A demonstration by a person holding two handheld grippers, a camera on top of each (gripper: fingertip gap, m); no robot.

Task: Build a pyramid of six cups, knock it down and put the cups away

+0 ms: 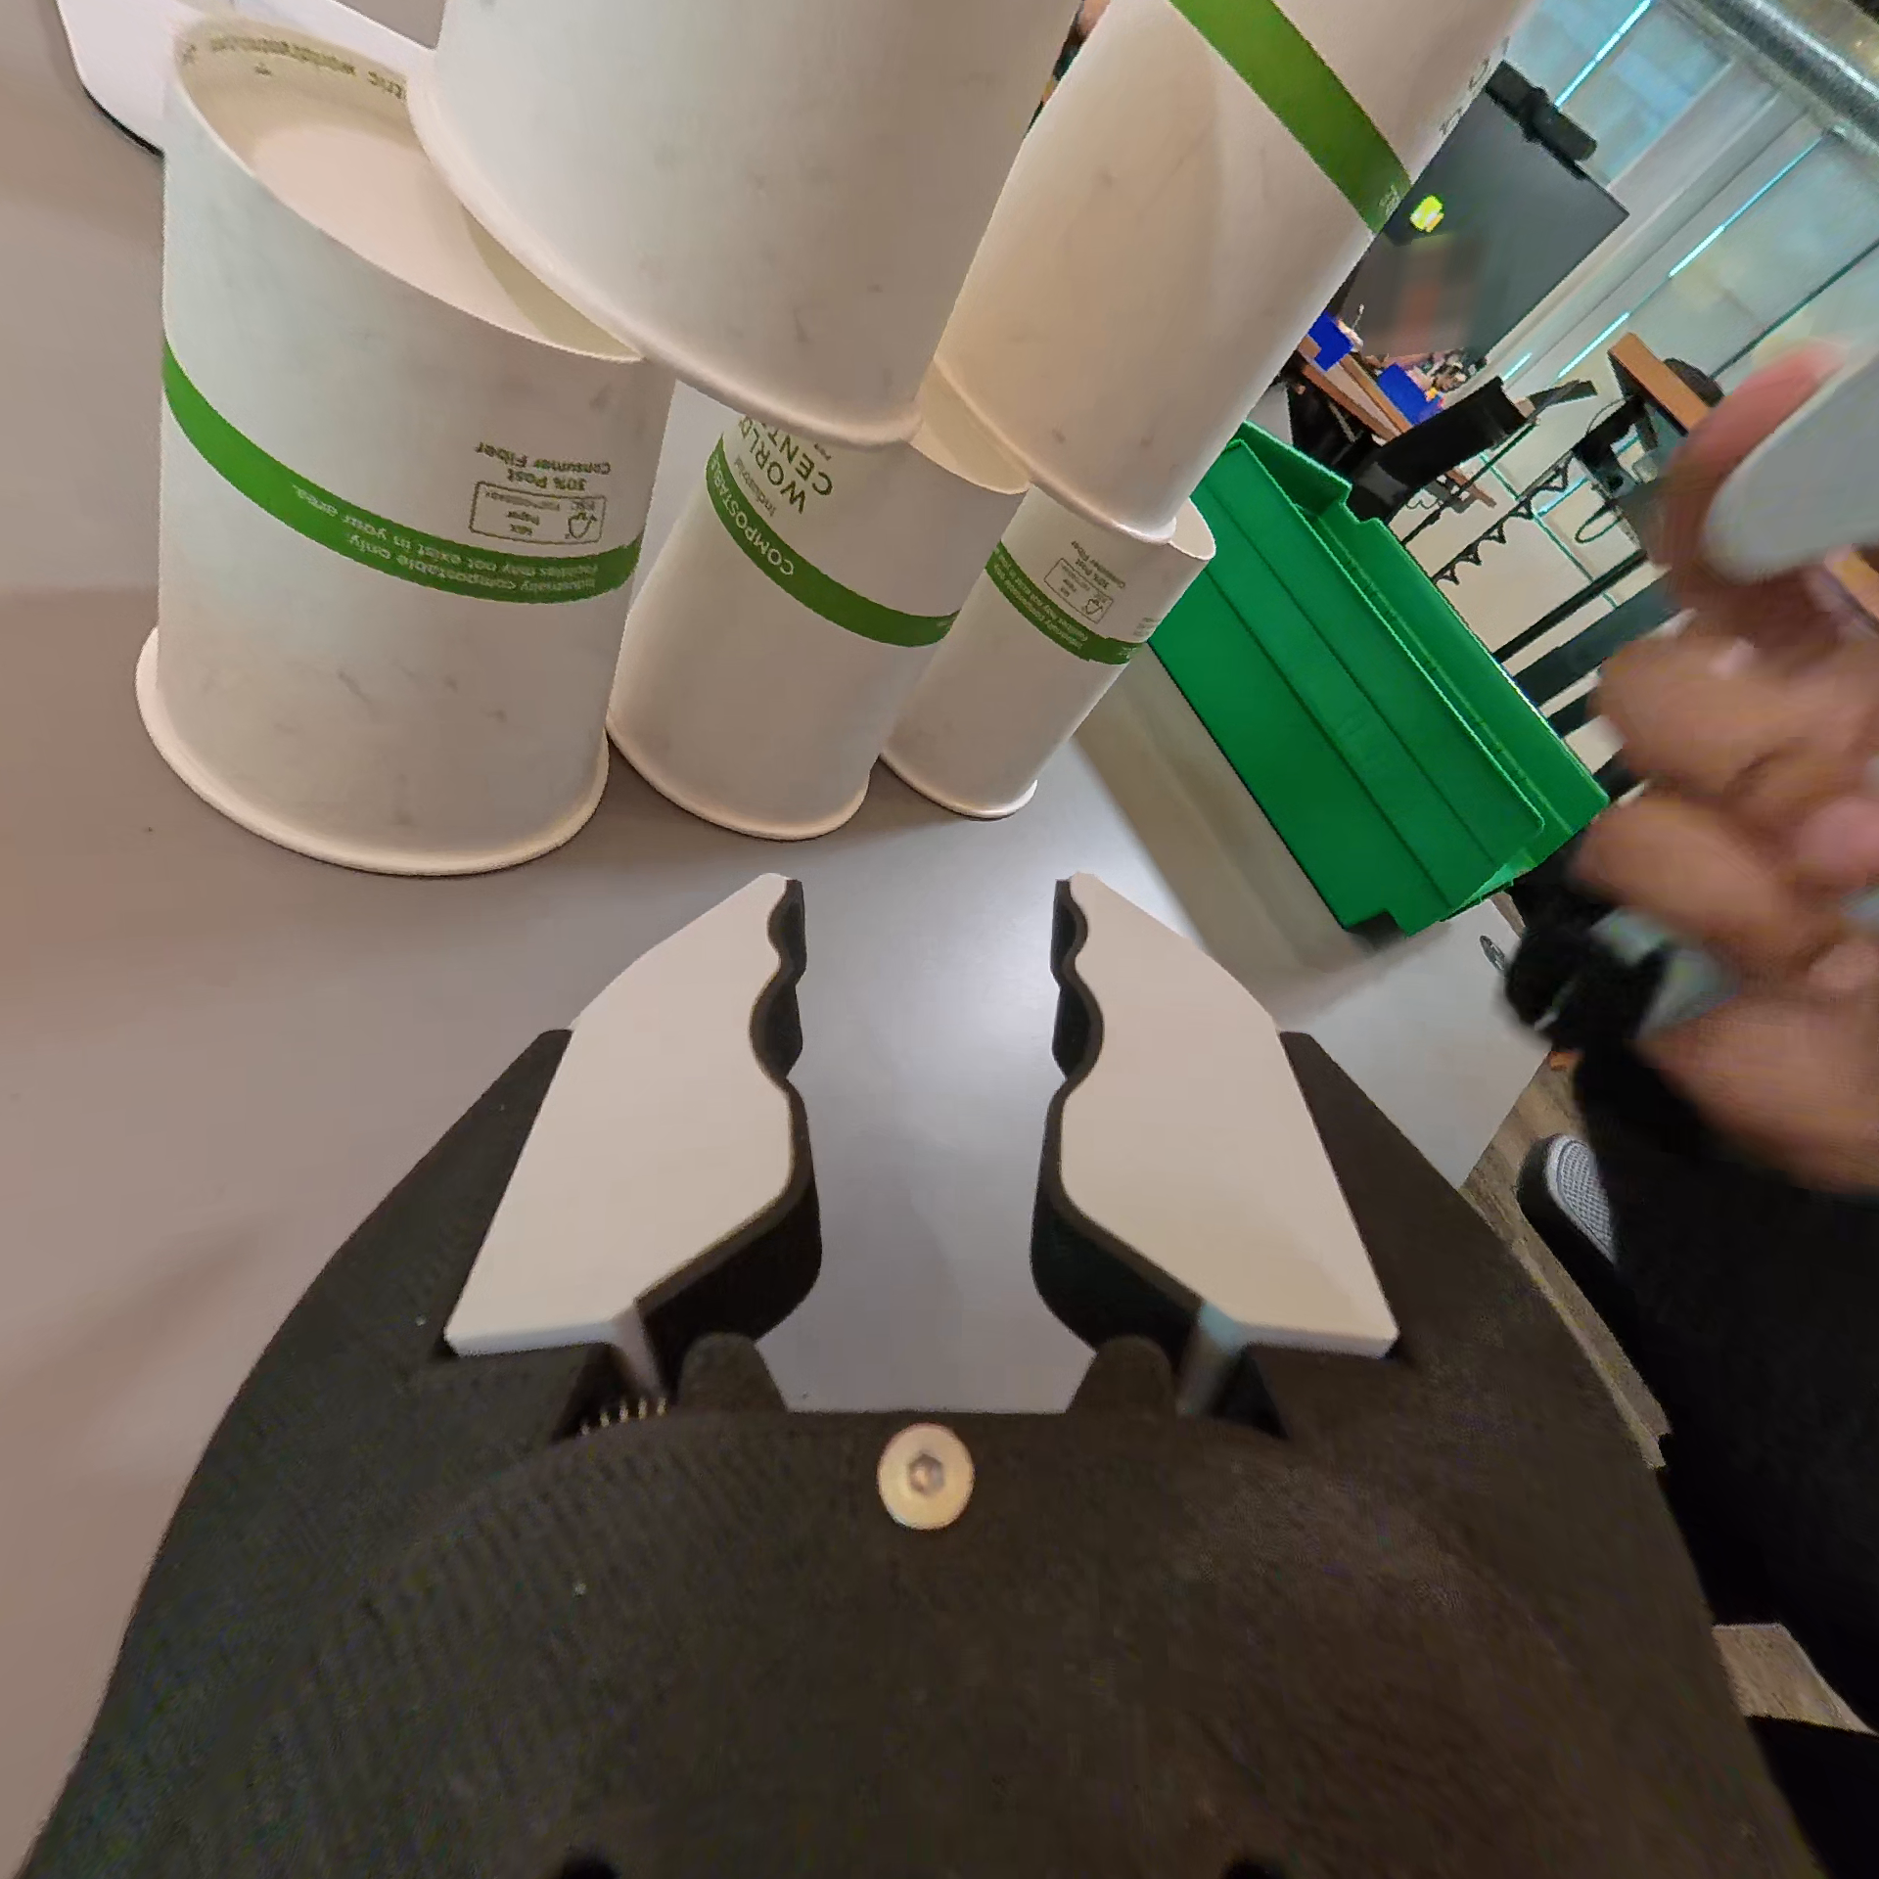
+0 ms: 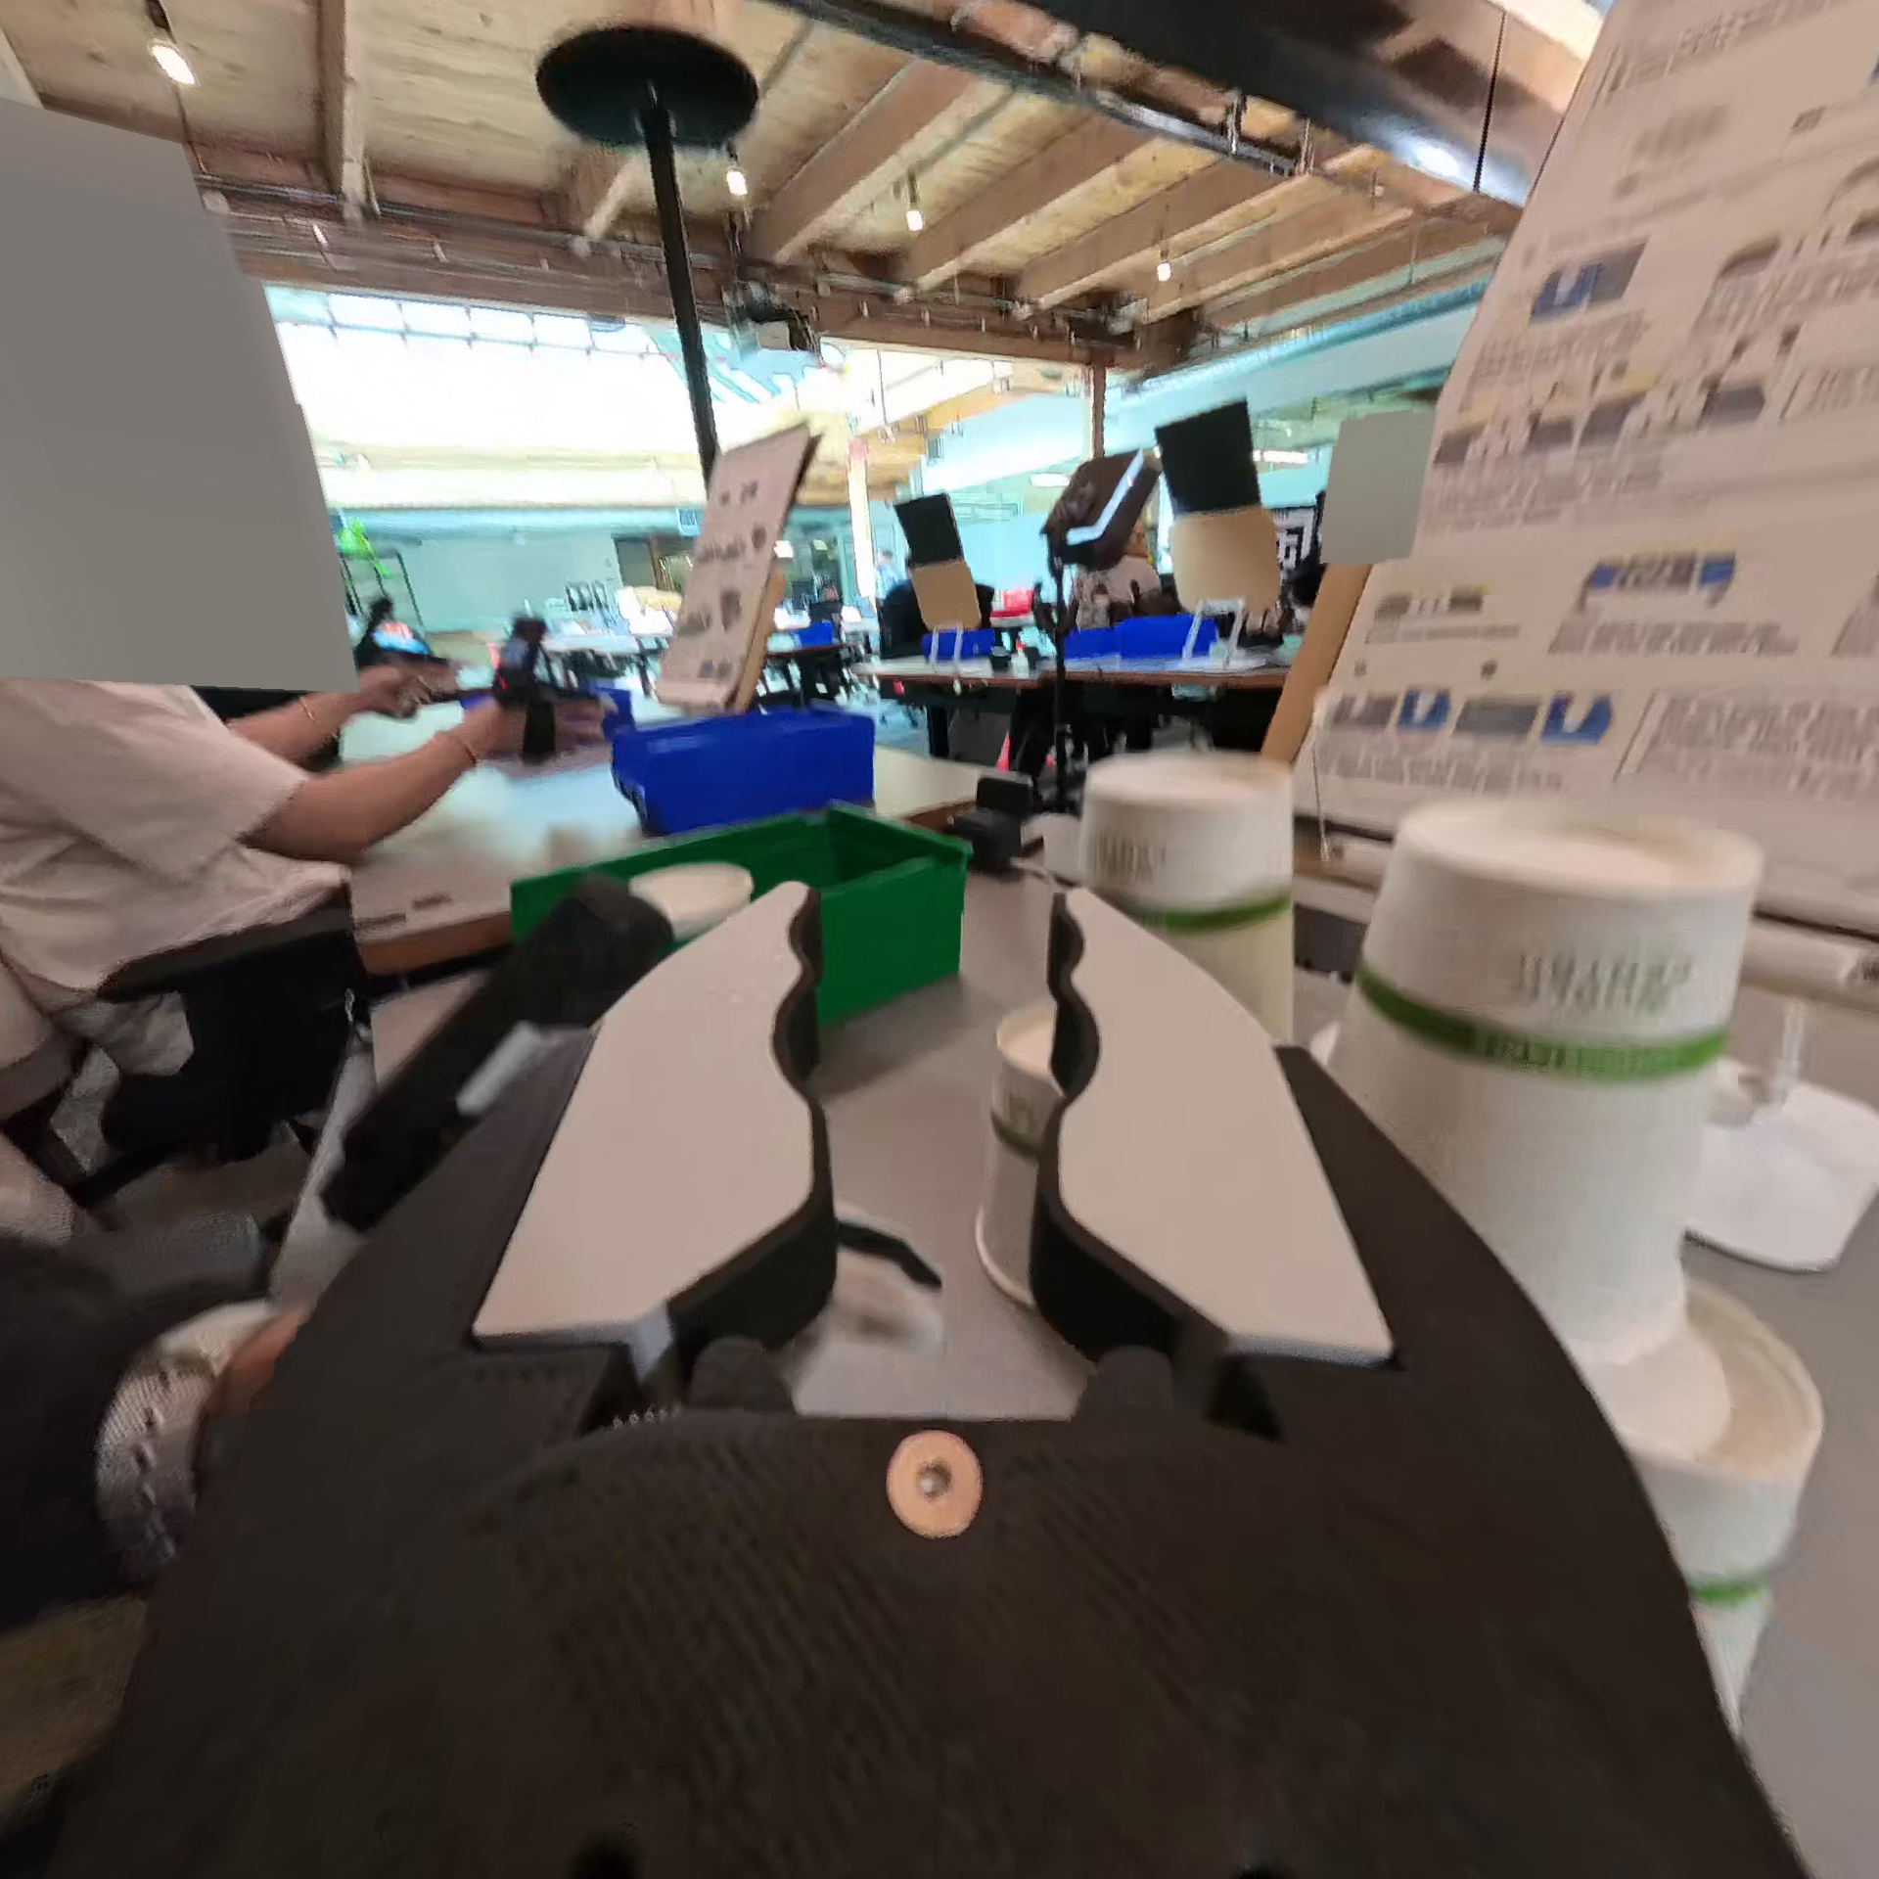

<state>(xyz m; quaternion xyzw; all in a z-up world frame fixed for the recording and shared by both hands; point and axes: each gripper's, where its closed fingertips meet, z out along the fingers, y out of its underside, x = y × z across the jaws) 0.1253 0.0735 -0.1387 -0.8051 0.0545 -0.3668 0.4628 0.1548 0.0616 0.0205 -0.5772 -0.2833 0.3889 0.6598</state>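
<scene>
Paper cups (image 1: 386, 569), white with a green band, are stacked upside down on the grey table (image 1: 254, 1017). Three cups are seen in the bottom row of the stack, and two more cups (image 1: 732, 203) are set on top of them, each one resting across two of the lower cups. The stack is taken as the landmark for the places that follow.

Just in front of the stack, the left gripper (image 1: 923, 895) is held low over the table, with its jaws spread apart and nothing between them. No cup is touched by it.

To the right of the stack, at the table edge, a green bin (image 1: 1373, 691) is placed. Beyond the bin, a blurred hand (image 1: 1749, 773) is seen around a grey handle.

In the right wrist view, the right gripper (image 2: 930, 905) is held above the table, also with its jaws spread and empty. A small cup (image 2: 1017, 1118) is partly hidden behind its right finger. The stack (image 2: 1525, 1017) is seen to the right of this gripper, blurred. Behind the stack a printed board (image 2: 1678, 458) is stood. Far from the stack, a blue bin (image 2: 742, 763) and a seated person (image 2: 153, 813) are seen.
</scene>
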